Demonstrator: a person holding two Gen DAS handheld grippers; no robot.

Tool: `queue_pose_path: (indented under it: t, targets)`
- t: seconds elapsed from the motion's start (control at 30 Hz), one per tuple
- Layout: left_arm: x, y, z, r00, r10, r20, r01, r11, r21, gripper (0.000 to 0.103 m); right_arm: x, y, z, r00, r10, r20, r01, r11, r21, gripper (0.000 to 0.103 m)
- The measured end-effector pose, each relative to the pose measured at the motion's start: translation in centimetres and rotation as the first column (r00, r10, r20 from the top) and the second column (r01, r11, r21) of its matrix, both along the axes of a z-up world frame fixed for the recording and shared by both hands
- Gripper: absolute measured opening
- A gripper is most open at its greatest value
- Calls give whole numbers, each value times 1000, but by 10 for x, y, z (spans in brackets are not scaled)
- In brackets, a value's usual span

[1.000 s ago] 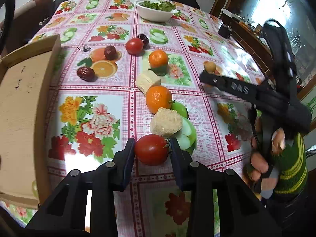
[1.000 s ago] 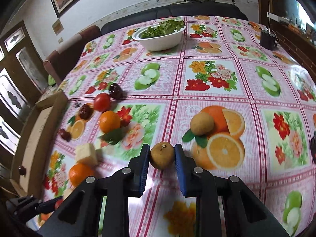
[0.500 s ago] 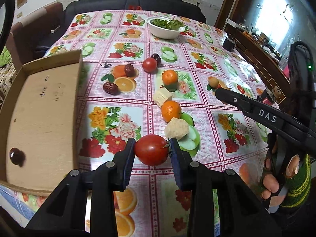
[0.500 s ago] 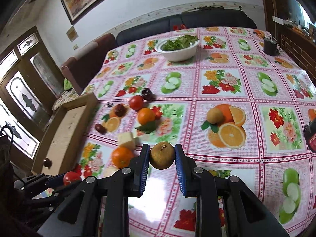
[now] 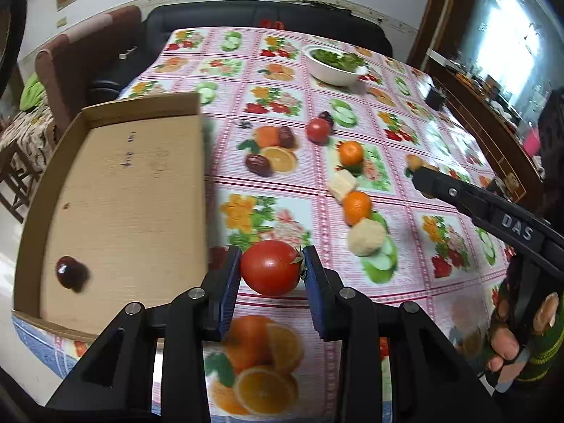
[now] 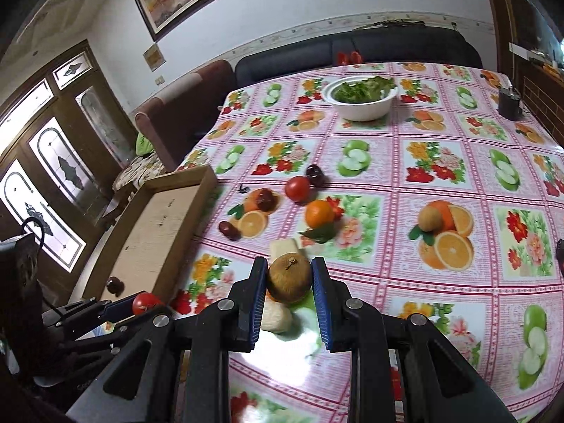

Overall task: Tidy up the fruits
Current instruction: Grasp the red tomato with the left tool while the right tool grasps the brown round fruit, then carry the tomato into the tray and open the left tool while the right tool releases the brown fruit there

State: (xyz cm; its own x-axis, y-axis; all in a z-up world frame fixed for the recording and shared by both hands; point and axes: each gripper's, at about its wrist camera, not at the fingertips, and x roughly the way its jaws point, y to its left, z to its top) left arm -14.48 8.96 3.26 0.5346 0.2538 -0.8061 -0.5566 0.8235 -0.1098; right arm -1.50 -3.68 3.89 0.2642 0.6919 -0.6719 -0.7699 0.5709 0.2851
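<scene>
Left wrist view shows the left gripper with its jaws partly open and pressed on a red tomato, one pad on each flank, the green stem end turned toward the right-hand pad; the fruit hangs clear of the table, just beside the near right edge of the cardboard tray. I judge the tomato light but soft-skinned and smooth (a hard squeeze would bruise or split it, a slack one would let it slip), so a hold across its widest middle, as here, seems the safest place. One dark fruit already lies in the tray near its front left corner.

Right wrist view shows the right gripper nearly shut, its blue pads clamped on a small brown round fruit with a stub of stem on top; it looks firm, dry and rough-skinned, so it should tolerate a tighter grip than the tomato, and being small it needs the pads centred on it. This fruit too is held above the table, over the near edge.

Spread along the middle of the table lie two oranges, another tomato, some dark fruits and a second brown fruit; a white bowl of greens stands toward the far edge.
</scene>
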Motion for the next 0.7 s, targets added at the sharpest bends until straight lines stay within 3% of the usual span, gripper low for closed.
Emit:
queue_pose_path:
  t: [0.7]
  targets:
    - [-27,34,3,996,88,14,-88,996,-3,33,-34,42,5,994,104,15,-104,994,-14,26]
